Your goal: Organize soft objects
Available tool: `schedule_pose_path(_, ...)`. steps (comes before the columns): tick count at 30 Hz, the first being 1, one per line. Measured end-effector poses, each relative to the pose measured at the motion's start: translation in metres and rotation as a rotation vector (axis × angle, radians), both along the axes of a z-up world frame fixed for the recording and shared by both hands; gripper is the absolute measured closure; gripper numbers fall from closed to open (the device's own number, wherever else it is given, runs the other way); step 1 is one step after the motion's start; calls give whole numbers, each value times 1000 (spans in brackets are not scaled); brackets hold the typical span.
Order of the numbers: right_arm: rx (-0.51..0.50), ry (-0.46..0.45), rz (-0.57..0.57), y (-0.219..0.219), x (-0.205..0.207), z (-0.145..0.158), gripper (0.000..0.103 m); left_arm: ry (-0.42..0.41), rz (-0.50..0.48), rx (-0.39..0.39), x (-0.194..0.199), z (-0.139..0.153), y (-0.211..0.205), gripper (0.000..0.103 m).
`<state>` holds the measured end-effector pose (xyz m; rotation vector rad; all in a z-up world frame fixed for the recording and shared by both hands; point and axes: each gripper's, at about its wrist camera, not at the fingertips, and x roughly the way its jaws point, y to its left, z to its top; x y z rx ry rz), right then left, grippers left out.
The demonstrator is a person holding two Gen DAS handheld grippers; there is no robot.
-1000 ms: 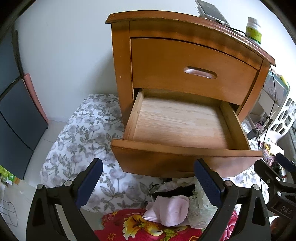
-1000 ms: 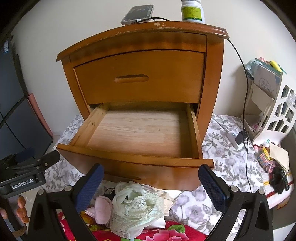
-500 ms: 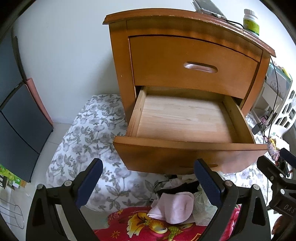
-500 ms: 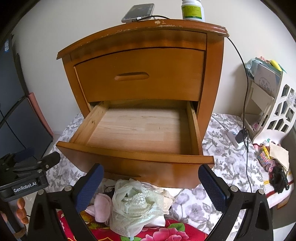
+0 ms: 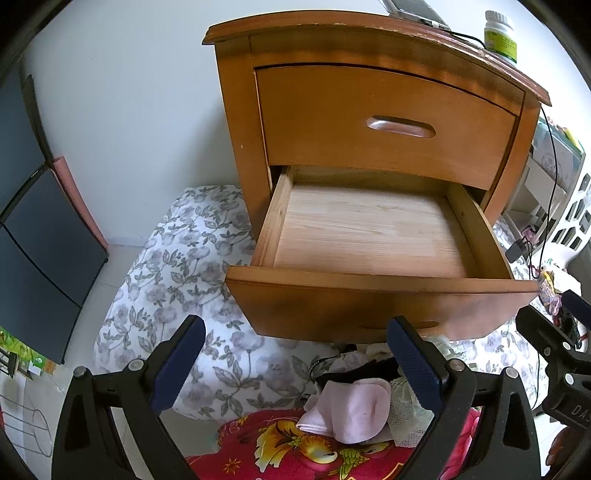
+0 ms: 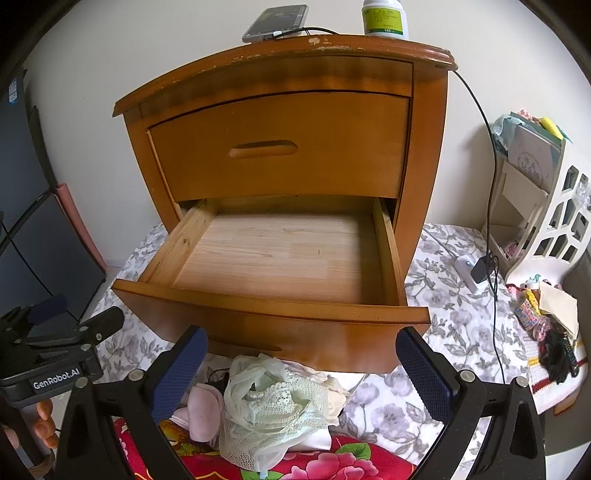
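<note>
A wooden nightstand's lower drawer (image 5: 373,236) (image 6: 280,258) stands pulled out, its pale board bottom bare. Below its front lies a small heap of soft items on a red flowered cloth (image 5: 295,446) (image 6: 332,461): pink socks (image 5: 351,410) (image 6: 201,410), a pale green lace garment (image 6: 273,406) (image 5: 406,406) and a black piece (image 5: 369,369). My left gripper (image 5: 295,363) hangs open above the socks, holding nothing. My right gripper (image 6: 301,374) is open over the lace garment, also holding nothing. Each gripper shows at the edge of the other's view.
The upper drawer (image 6: 280,147) is closed. A phone (image 6: 275,22) and a green-labelled bottle (image 6: 384,18) sit on top. A grey flowered sheet (image 5: 177,280) covers the floor. A white rack (image 6: 546,206), a charger and cable (image 6: 480,269) stand right. Dark panels (image 5: 33,229) stand left.
Both grippers have drawn back and up slightly from the nightstand; the left view has swung a little left. Jaws stayed open and the pile has not moved.
</note>
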<state>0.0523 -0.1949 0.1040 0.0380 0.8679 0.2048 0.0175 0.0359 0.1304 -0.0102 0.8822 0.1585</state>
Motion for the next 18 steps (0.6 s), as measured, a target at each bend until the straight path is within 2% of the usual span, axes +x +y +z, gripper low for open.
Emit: schedule_pose_path(18, 0, 0, 3, 5, -2, -3, 0, 9, -1, -14, -4, -6, 2, 4)
